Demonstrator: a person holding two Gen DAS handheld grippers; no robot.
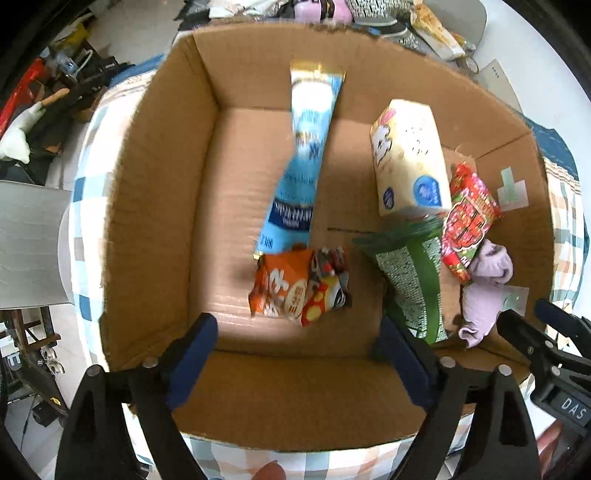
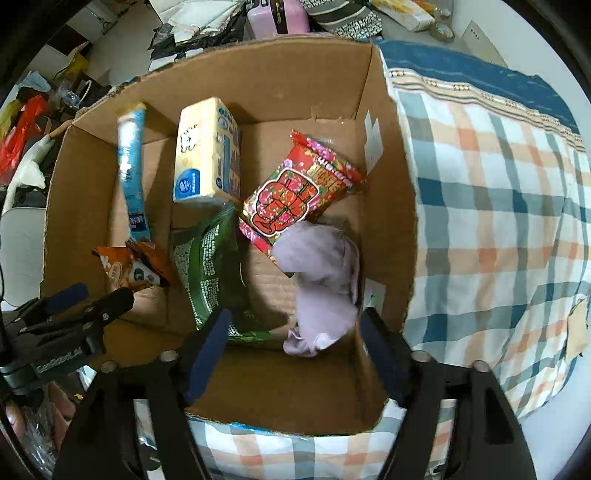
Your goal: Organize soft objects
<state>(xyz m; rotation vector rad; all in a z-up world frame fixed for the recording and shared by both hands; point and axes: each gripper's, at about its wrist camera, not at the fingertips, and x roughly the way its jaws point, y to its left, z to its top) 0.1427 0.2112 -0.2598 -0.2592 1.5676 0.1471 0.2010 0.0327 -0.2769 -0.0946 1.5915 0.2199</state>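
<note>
An open cardboard box holds soft packs: a long blue pouch, blurred, leaning toward the far wall; a yellow tissue pack; a red snack bag; a green bag; an orange snack bag; a lilac cloth. My left gripper is open and empty above the box's near wall. My right gripper is open and empty above the lilac cloth.
The box sits on a checked cloth. Clutter lies beyond the box: a pink case, bags and papers. The other gripper shows at the right edge of the left wrist view and at the left of the right wrist view.
</note>
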